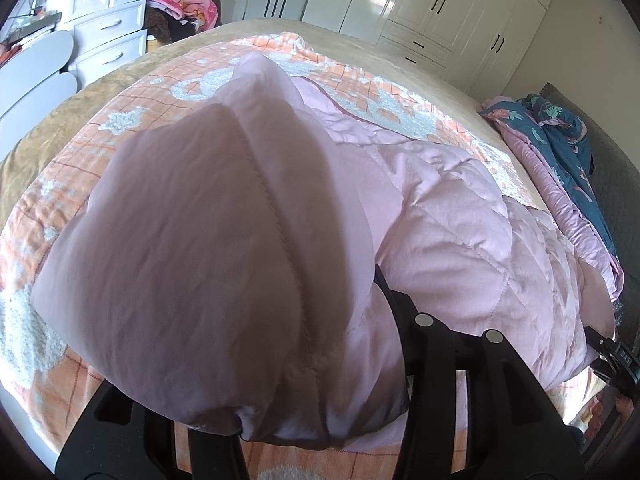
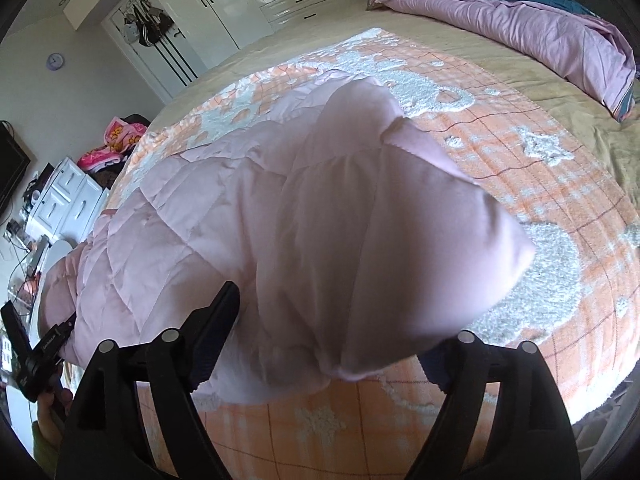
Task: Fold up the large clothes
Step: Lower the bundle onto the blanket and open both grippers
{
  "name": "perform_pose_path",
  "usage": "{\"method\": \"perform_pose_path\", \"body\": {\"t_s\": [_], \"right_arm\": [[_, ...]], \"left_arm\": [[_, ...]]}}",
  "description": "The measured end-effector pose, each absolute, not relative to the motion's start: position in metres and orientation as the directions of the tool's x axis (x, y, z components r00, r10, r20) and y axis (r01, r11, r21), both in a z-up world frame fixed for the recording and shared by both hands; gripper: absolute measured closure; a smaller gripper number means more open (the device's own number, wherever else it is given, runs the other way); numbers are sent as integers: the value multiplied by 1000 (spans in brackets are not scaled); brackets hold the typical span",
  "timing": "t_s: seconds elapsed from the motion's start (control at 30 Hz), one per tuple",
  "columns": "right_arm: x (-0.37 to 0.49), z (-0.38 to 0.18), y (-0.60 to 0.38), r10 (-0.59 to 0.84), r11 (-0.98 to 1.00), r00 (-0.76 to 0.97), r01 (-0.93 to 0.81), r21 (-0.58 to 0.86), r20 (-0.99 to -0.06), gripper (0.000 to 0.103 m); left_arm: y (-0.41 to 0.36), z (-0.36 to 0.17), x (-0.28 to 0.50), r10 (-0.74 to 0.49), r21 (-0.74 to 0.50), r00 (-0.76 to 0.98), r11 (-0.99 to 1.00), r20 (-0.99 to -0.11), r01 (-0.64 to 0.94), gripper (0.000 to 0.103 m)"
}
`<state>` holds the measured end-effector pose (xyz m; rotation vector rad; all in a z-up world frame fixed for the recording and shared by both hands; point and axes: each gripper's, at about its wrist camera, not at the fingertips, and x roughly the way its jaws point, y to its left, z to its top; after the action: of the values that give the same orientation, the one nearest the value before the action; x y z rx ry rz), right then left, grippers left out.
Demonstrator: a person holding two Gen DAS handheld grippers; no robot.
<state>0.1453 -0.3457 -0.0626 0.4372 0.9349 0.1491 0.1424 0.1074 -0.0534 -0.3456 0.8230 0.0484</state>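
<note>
Right fingers (image 2: 216, 344) spread wide; puffy quilted pink jacket (image 2: 280, 220) between.

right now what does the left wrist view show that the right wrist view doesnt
Only the left wrist view: the left gripper with the pink quilted jacket bunched over its fingers, so a grip cannot be confirmed.

Only the right wrist view: the right gripper with jaws wide apart, a jacket fold lying loose between them, a wall clock, and bags hung on a door.

Both: the jacket, the orange patterned blanket, white wardrobes, the white drawer unit, and the teal floral quilt.
</note>
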Motion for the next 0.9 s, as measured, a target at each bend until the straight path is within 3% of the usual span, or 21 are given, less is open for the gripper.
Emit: {"method": "perform_pose_path", "body": {"t_s": [0.13, 0.23, 0.33, 0.53, 0.6, 0.73, 0.77, 0.9], "right_arm": [[140, -62, -348, 291, 909, 586, 76, 409, -756, 16], [135, -59, -349, 283, 911, 583, 85, 404, -762, 13], [130, -55, -350, 272, 914, 596, 87, 397, -756, 6], [118, -46, -355, 258, 915, 618, 89, 392, -742, 5], [114, -42, -356, 255, 918, 630, 81, 389, -733, 5], [104, -30, -356, 243, 927, 654, 59, 369, -716, 4], [101, -27, -355, 242, 930, 659, 52, 364, -712, 4], [89, -15, -353, 249, 931, 681, 26, 363, -689, 4]], "left_arm": [[108, -53, 141, -96, -289, 680, 941, -726, -175, 63], [111, -52, 140, -110, -300, 671, 938, -733, -174, 56], [114, -50, 134, -122, -317, 669, 932, -733, -177, 46], [113, -42, 122, -124, -301, 652, 939, -748, -166, 31], [114, -39, 117, -124, -298, 653, 941, -747, -163, 18], [112, -32, 105, -101, -275, 657, 947, -748, -168, 16], [112, -30, 102, -101, -275, 658, 947, -746, -168, 9], [111, -21, 91, -88, -262, 671, 951, -736, -163, 9]]}}
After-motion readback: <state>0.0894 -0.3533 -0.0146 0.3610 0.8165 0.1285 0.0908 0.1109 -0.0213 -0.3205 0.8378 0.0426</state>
